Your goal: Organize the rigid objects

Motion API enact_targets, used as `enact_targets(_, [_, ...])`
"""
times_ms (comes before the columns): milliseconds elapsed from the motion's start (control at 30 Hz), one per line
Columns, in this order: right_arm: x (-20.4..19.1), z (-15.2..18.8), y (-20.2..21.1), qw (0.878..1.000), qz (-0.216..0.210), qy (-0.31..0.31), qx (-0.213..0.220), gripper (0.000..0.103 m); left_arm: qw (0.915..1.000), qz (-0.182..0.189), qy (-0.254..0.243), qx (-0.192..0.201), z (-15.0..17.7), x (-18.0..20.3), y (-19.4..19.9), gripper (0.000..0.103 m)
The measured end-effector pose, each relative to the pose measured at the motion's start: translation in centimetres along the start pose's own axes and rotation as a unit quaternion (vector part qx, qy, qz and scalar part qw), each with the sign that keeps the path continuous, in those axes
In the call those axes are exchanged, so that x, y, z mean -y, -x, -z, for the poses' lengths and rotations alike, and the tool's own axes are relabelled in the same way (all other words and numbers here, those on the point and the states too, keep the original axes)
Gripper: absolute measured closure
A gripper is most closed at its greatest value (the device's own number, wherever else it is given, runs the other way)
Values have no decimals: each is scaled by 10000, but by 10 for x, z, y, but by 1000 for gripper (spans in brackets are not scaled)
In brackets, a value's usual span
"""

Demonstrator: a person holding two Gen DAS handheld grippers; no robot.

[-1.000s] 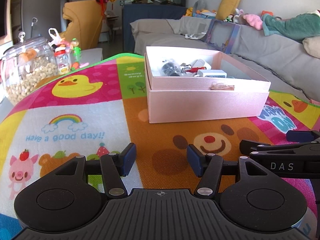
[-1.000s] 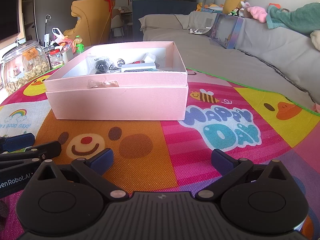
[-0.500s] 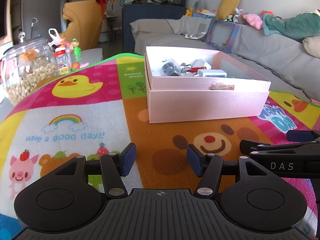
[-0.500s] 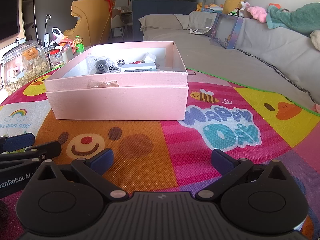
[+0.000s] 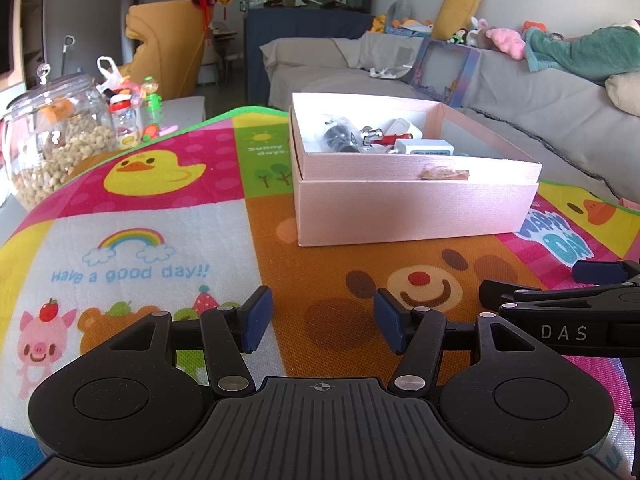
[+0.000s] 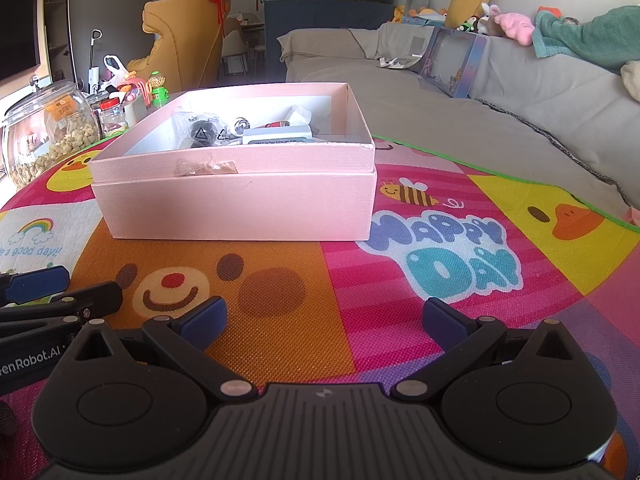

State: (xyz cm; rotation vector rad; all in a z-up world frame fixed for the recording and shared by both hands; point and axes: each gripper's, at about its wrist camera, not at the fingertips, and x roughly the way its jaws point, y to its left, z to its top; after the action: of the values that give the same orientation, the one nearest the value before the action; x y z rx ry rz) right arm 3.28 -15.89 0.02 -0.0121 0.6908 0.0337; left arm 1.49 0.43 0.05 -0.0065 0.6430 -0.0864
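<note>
A pink box (image 5: 412, 208) (image 6: 240, 204) sits on the colourful play mat (image 5: 160, 240) (image 6: 440, 320), its tray nested in the lid. Inside lie a white charger block (image 5: 424, 146) (image 6: 276, 135), a black bagged part (image 5: 338, 136) (image 6: 200, 132), a shiny metal piece (image 6: 240, 125) and a red item (image 5: 394, 138). My left gripper (image 5: 323, 322) hovers low over the mat in front of the box, open with nothing between its blue pads. My right gripper (image 6: 324, 318) rests beside it, open wider and empty. Each gripper shows at the edge of the other's view.
A glass jar of nuts (image 5: 52, 140) (image 6: 44, 128) and small bottles (image 5: 126, 120) stand past the mat's left edge. A grey sofa (image 5: 540, 96) (image 6: 500, 92) with toys, a cushion and a framed box runs behind and to the right.
</note>
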Motion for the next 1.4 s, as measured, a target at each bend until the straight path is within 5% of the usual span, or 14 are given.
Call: enact_targets(1400, [0,0,0,10000,-1,0,1,0,10000,-38,-57,-6,0,2,-1,41])
